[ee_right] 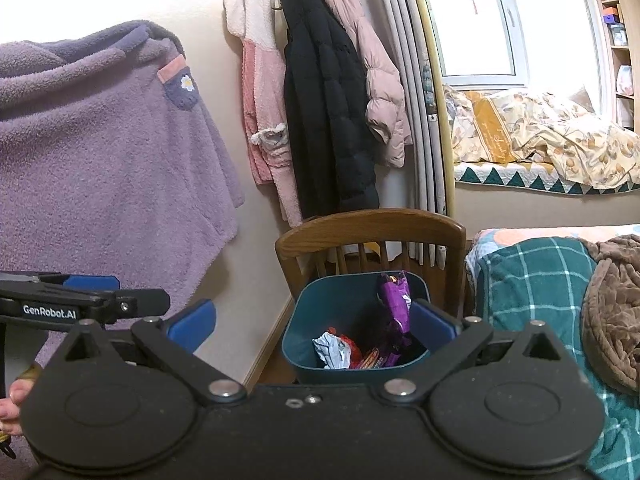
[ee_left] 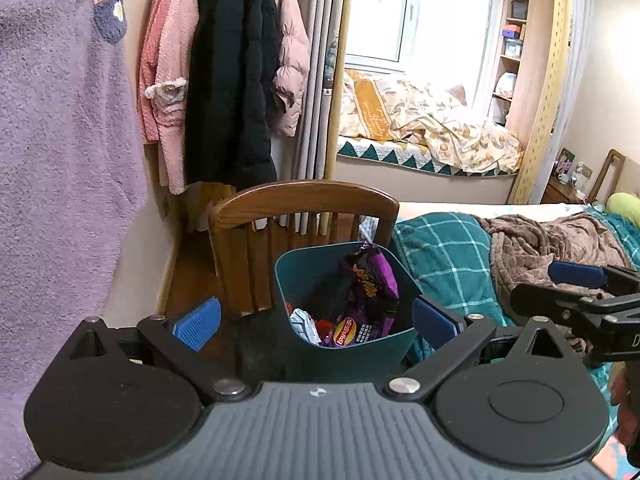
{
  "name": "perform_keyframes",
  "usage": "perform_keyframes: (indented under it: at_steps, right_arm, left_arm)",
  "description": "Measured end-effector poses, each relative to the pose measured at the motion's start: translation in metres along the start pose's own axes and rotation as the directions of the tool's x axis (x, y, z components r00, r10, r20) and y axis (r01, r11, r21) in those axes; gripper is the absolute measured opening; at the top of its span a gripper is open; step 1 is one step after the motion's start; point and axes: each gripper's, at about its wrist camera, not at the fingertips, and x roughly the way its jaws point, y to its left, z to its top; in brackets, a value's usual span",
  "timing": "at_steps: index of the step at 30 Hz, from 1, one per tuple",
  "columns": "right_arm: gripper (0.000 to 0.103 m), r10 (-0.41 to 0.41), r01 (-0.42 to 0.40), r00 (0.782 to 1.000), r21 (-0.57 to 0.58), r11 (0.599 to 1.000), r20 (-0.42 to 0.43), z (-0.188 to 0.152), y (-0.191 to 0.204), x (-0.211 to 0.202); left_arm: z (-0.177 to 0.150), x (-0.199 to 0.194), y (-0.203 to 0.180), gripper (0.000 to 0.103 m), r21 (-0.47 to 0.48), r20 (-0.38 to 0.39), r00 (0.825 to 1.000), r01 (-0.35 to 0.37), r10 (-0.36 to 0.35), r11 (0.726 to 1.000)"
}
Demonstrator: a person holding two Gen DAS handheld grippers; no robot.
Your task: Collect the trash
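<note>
Trash gathered in a teal bin, both grippers held empty in front of it.

The bin [ee_left: 344, 292] is seen at lower centre of both views, in front of a wooden chair [ee_left: 304, 200] and beside the bed [ee_left: 440, 264], probably so it can be reached from the bedside. A purple snack bag [ee_left: 372, 280], a crumpled paper [ee_right: 332, 350] and other wrappers are held inside it. The left gripper [ee_left: 316, 320] and right gripper [ee_right: 312, 322] are spread wide, nothing grasped or touched.

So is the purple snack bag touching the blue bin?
Touching. The right wrist view shows the purple snack bag standing inside the blue bin, leaning against its back wall.
</note>
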Motion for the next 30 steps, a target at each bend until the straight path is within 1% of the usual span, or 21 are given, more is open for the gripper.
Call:
perform_keyframes:
  at_steps: [5,18,24,30]
  right_arm:
    - [0.103,-0.01,0.01,1.0,0.0,1.0,0.008,0.0,0.0,-0.001]
    - [0.103,-0.026,0.026,1.0,-0.004,1.0,0.017,-0.002,0.003,-0.001]
    - [0.103,-0.017,0.017,1.0,0.003,1.0,0.023,-0.002,0.004,-0.001]
    - [0.103,-0.006,0.007,1.0,-0.014,1.0,0.028,-0.002,0.005,-0.002]
  left_arm:
    - [0.0,-0.001,0.006,0.103,0.0,0.012,1.0,0.012,-0.012,1.0]
    - [0.0,-0.008,0.004,0.103,0.025,0.032,0.999,0.036,-0.036,0.999]
    - [-0.001,-0.011,0.002,0.103,0.03,0.038,0.998,0.049,-0.05,0.998]
    - [-0.002,-0.013,-0.003,0.103,0.039,0.041,0.997,0.06,-0.062,0.997]
